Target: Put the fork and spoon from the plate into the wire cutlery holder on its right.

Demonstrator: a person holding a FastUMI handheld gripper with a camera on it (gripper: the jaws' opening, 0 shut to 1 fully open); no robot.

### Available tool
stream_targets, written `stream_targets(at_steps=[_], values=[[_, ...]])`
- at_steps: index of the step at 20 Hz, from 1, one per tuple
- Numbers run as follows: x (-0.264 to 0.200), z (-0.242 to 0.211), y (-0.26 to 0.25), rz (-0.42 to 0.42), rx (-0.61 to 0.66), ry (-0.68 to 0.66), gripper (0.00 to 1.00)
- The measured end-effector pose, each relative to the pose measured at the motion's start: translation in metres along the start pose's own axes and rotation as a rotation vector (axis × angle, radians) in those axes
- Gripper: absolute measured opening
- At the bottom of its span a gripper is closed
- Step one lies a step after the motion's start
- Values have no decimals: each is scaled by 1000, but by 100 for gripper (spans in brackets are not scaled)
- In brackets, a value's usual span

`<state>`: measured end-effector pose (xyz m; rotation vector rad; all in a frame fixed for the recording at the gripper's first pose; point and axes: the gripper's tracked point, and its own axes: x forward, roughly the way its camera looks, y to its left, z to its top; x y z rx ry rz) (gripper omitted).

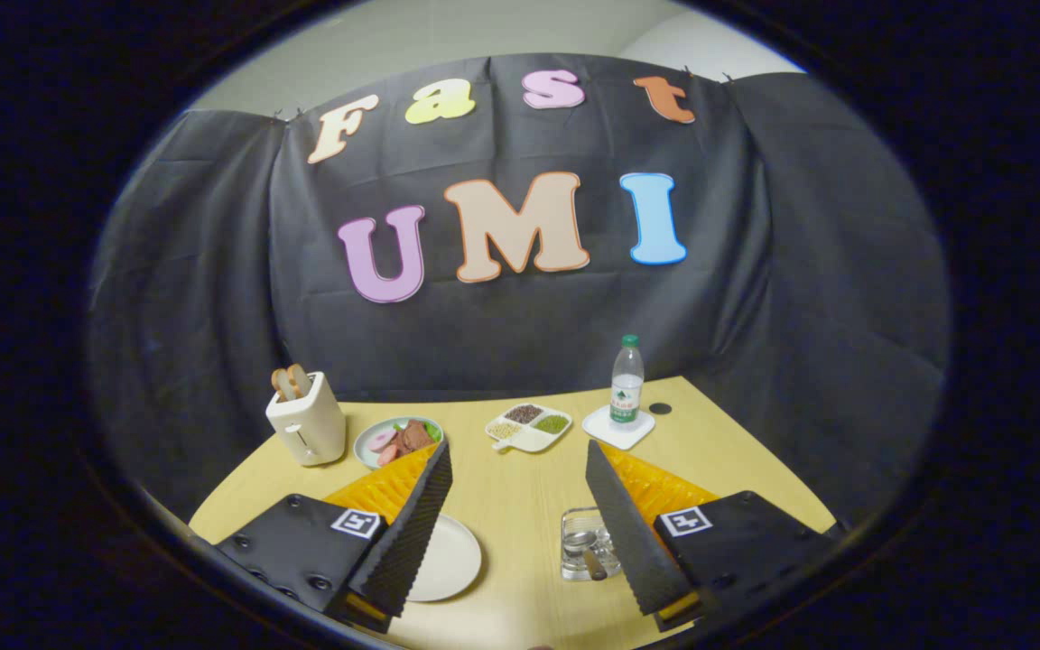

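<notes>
Toaster (pixel 306 431): stood near the table's (pixel 520 506) back-left edge with 2 slices of bread (pixel 291 381) upright in its slots, well clear of the working area.
Food dish (pixel 374 440): sat just right of the toaster, holding sliced food and greens; its right side was hidden behind the left finger (pixel 412 533).
Plate (pixel 448 561): lay toward the table's near edge, partly covered by the left finger. The part that showed was bare, so I judged the fork and spoon were already off it, though the covered part could not be checked.
Gripper (pixel 518 533): its fingers stood wide apart with nothing between them but tabletop, raised above the near edge; an empty, spread gripper over a bare plate fits a release just made.
Sectioned tray (pixel 530 426): rested toward the back edge, beyond the fingers, with 3 kinds of grains or beans kept apart in its compartments.
Cutlery holder (pixel 585 543): stood right of the plate, touching or just beside the right finger (pixel 633 533) in this view. A spoon (pixel 585 546) leaned in it, bowl up. Whether the fork was in there too, I could not tell.
Bottle (pixel 626 383): stood upright on a white coaster (pixel 617 427) near the back-right edge.
Dark disc (pixel 660 408): lay just right of the coaster.
</notes>
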<state>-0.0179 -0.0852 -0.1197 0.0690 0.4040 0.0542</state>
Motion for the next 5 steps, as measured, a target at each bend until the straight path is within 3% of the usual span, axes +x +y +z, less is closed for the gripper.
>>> stream_targets(at_steps=[5], values=[[-8, 26, 12, -1, -42, -112, 96]])
